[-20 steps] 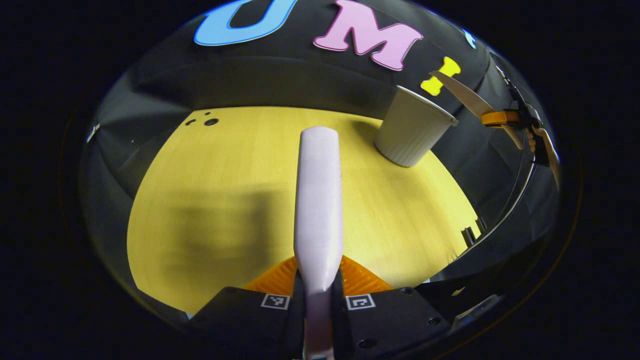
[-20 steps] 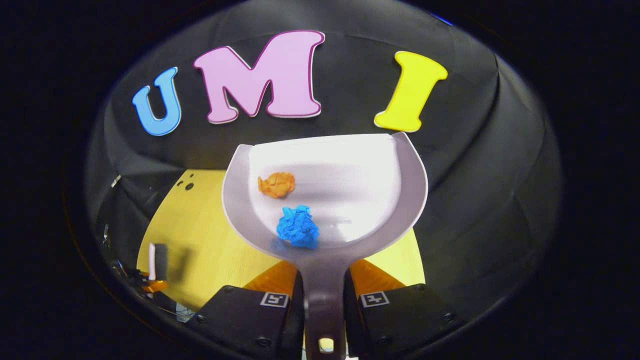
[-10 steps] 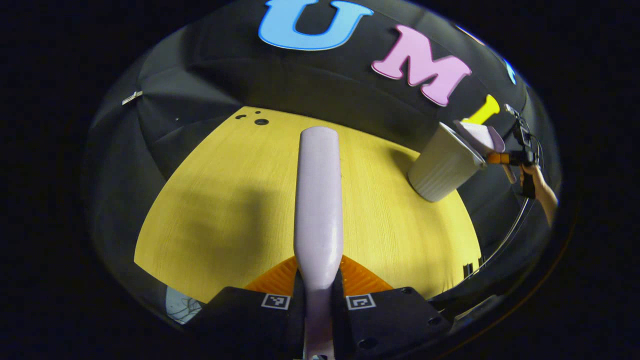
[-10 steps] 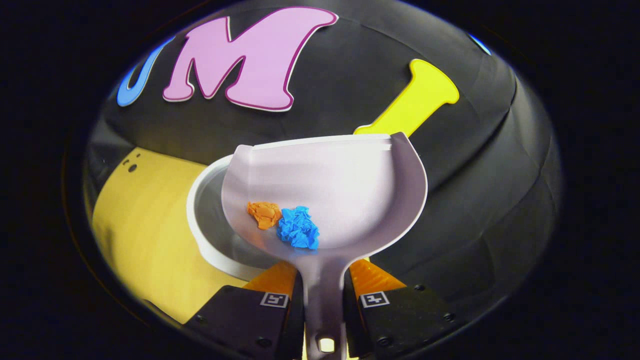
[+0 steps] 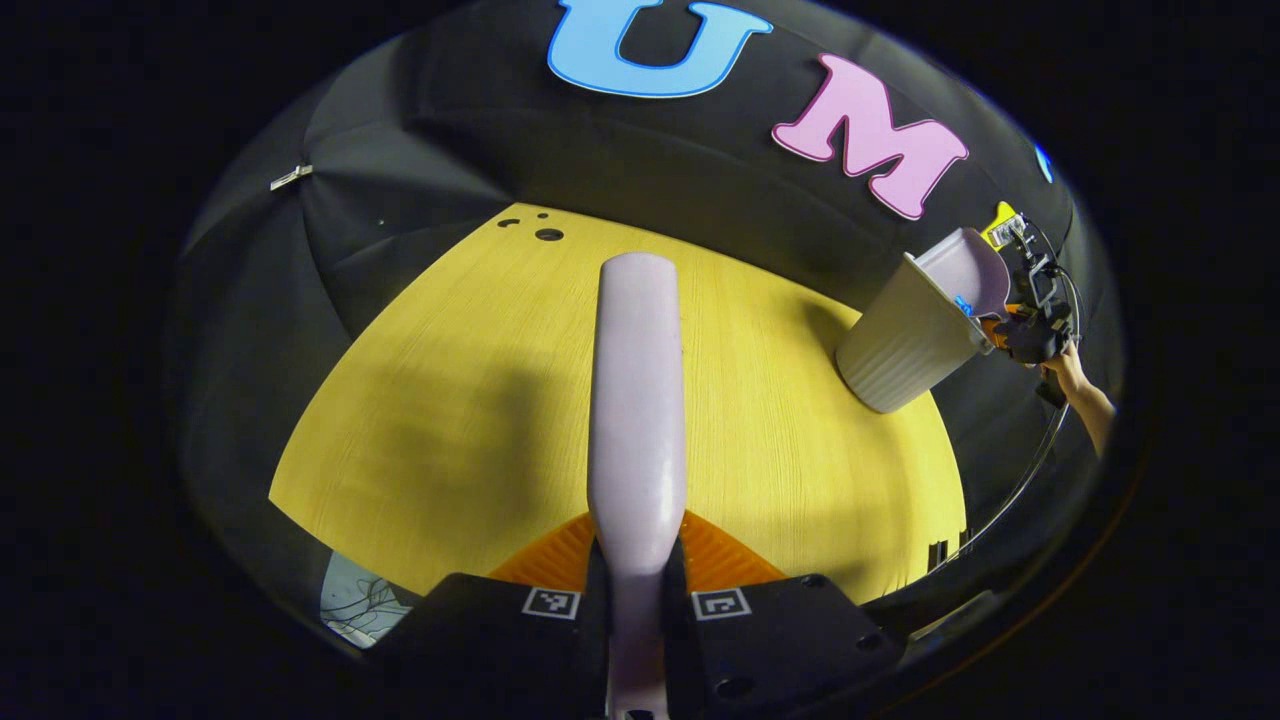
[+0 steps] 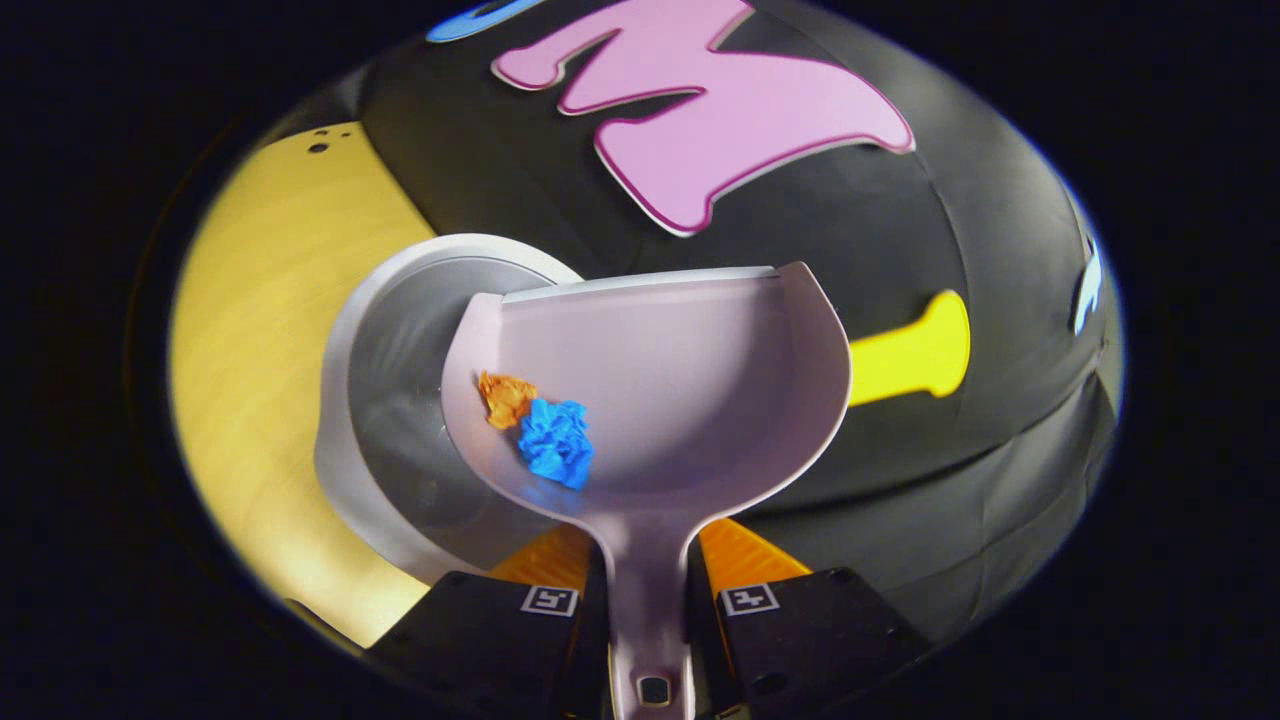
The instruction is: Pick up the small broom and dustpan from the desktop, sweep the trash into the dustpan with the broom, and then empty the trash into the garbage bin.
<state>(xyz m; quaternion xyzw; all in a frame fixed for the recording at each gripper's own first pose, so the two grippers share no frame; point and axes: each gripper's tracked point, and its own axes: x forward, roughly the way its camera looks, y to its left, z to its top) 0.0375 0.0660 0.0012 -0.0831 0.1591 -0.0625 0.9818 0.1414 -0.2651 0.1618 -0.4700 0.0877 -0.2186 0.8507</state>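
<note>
Now tipped over the garbage bin (image 6: 400, 400), dustpan (image 6: 680, 400) pinched in right tongs (image 6: 647, 590), paper scraps (image 6: 545, 435) sliding binward; broom (image 5: 637, 400) pinched in left tongs (image 5: 637, 590).

The dustpan (image 6: 690, 400) and broom handle (image 5: 637, 400) both look like smooth, slightly glossy plastic. The orange scrap (image 6: 505, 397) and blue scrap (image 6: 556, 455) are crumpled paper, the bin (image 5: 905, 340) is ribbed matte plastic, and the desktop (image 5: 450, 400) has a fine woodgrain finish.

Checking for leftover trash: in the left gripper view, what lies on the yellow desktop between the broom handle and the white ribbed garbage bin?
Nothing: in the left gripper view the yellow desktop is bare between the pale broom handle and the white ribbed garbage bin.
</note>
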